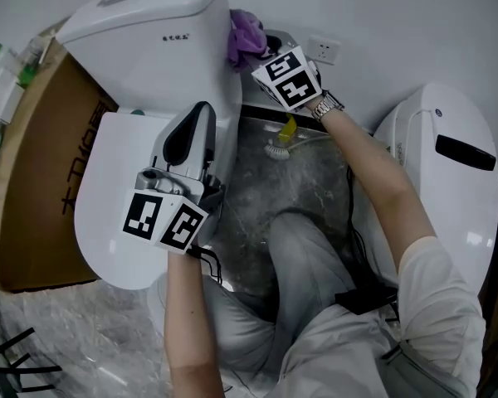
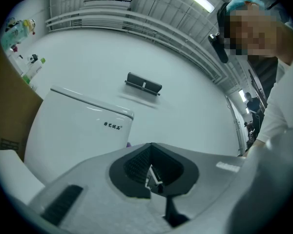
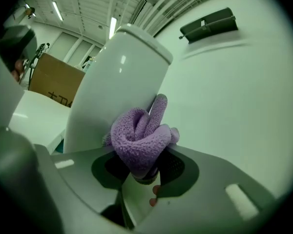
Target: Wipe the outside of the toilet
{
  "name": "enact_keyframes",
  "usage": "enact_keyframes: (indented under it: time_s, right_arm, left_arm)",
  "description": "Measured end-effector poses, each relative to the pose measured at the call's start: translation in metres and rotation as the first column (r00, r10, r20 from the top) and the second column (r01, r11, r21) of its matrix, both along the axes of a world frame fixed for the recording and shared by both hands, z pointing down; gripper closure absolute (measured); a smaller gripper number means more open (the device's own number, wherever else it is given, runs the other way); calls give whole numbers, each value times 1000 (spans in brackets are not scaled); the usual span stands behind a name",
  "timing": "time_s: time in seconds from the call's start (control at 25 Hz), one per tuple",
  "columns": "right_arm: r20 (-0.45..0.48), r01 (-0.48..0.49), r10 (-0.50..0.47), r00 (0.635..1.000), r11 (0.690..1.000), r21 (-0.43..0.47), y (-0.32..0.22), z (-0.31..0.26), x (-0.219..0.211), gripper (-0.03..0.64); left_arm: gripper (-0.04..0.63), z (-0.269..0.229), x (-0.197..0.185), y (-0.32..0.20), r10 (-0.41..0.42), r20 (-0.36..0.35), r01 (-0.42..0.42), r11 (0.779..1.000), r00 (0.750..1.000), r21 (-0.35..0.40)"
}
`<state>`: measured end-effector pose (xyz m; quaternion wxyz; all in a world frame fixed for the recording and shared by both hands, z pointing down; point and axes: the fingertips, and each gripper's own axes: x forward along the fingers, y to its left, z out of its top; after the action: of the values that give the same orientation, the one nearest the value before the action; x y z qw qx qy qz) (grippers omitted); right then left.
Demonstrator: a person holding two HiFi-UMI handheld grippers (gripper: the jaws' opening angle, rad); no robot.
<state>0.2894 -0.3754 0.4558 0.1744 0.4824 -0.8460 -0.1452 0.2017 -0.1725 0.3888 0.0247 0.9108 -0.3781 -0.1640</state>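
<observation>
Right hand-held gripper (image 1: 264,55) (image 3: 144,172): jaws clamped on a bunched purple fluffy cloth (image 1: 247,36) (image 3: 139,133). The cloth sticks up past the jaw tips and presses on the tank's (image 1: 153,40) (image 3: 119,82) outer side wall, at its rear corner just beside the white wall (image 1: 382,15). The tank belongs to the white ceramic toilet (image 1: 162,89), the task's thing.

Left hand-held gripper (image 1: 201,116) (image 2: 154,177): jaws together, nothing between them. It points up at the tank front from just below it, over the back edge of the closed white lid (image 1: 104,197). The left gripper view shows the tank front (image 2: 73,126) with a small dark printed label. Whether this gripper touches the toilet is unclear.

Also relative to the tank:
- Brown cardboard box (image 1: 37,181) on the side away from the cloth, up against the toilet.
- Grey marbled floor (image 1: 311,181) on the cloth side, below the tank.
- Small white and yellow brush-like item (image 1: 280,142) lying on that floor, near the tank's base.
- White wall socket (image 1: 324,50) on the wall, just past the right hand-held gripper.
- Second white toilet (image 1: 448,164) well apart, beyond the floor strip.
- Black wall-mounted fixture (image 2: 143,84) (image 3: 207,23) on the wall above the tank.
</observation>
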Motion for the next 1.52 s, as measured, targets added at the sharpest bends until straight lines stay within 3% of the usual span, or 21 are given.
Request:
enact_keyframes:
  time_s: [0.32, 0.52, 0.88, 1.12, 1.32, 1.52]
  right_arm:
    - [-80, -34, 17, 997, 975, -221, 5, 132, -3, 486]
    - [-135, -23, -19, 991, 952, -304, 25, 182, -14, 486]
    - [-140, 0, -52, 989, 936, -353, 72, 196, -39, 488]
    - [-145, 48, -106, 984, 932, -360, 111, 199, -61, 489]
    - [-117, 79, -132, 984, 923, -377, 130, 200, -74, 491]
    - [-68, 91, -127, 990, 917, -388, 135, 206, -72, 491]
  left_arm:
    - [591, -2, -2, -1, -1, -14, 1, 1000, 1000, 1]
    - [591, -4, -3, 0, 0, -19, 0, 1000, 1000, 4]
    - [591, -10, -9, 6, -5, -22, 6, 1000, 1000, 25]
    - [591, -14, -10, 13, -14, 28, 12, 999, 1000, 49]
    - [591, -7, -11, 15, -25, -5, 25, 1000, 1000, -9]
    - [591, -8, -6, 27, -80, 15, 80, 996, 997, -46]
